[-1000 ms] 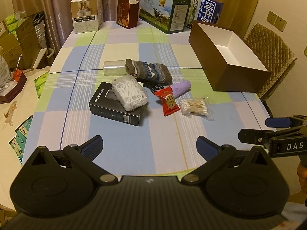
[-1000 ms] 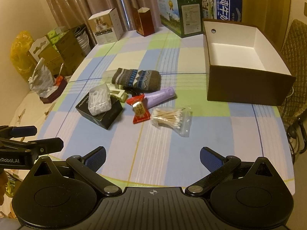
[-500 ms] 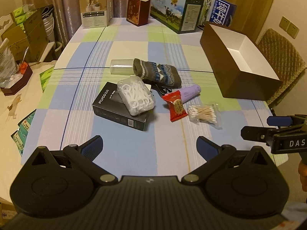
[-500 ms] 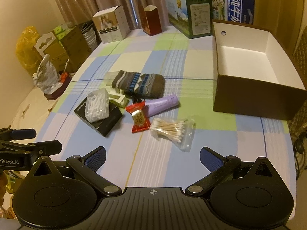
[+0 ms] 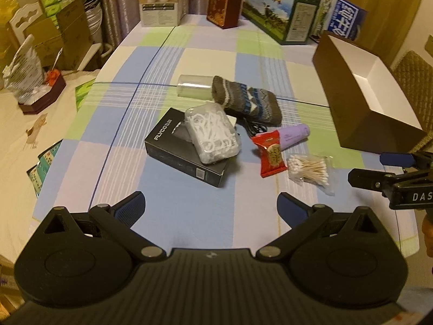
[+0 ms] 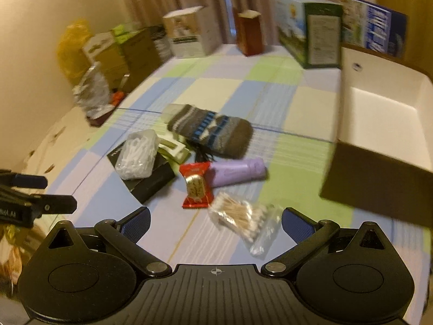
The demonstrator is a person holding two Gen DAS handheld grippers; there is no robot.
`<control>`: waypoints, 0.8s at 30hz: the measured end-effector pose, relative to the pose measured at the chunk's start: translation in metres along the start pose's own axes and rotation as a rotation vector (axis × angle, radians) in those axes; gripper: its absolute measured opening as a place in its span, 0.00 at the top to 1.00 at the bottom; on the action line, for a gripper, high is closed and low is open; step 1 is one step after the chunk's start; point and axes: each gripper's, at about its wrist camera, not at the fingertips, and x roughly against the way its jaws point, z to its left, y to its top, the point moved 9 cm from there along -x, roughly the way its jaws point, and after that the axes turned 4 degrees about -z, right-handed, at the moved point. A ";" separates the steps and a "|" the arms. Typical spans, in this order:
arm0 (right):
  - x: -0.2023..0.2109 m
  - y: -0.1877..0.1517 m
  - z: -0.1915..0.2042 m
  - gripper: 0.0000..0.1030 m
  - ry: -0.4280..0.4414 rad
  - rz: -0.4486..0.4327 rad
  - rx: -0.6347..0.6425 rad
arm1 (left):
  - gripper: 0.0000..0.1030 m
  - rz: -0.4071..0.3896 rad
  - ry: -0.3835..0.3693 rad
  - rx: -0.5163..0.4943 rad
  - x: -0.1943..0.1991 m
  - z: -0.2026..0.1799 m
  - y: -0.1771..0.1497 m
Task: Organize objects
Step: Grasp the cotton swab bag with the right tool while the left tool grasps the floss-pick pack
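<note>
Swab bag nearest, flat on the table, just ahead of the right gripper; red packet, purple tube, sock, floss case atop black box clustered mid-table. Empty brown box to the right, probably the destination. Both grippers released, holding nothing, left gripper hovering short of the pile, seemingly choosing a first pick.
</note>
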 end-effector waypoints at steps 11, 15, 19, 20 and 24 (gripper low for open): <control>-0.056 -0.010 -0.006 0.15 0.187 0.039 0.268 | 0.01 0.034 0.063 0.071 -0.024 0.007 -0.005; -0.079 -0.022 -0.010 0.22 0.197 0.098 0.377 | 0.01 0.043 0.084 0.094 -0.031 0.009 -0.007; -0.099 -0.034 -0.018 0.27 0.191 0.149 0.448 | 0.01 0.053 0.097 0.111 -0.036 0.010 -0.008; -0.102 -0.036 -0.020 0.30 0.189 0.158 0.452 | 0.01 0.055 0.099 0.114 -0.037 0.010 -0.009; -0.108 -0.040 -0.027 0.47 0.188 0.173 0.424 | 0.01 0.068 0.107 0.124 -0.043 0.010 -0.010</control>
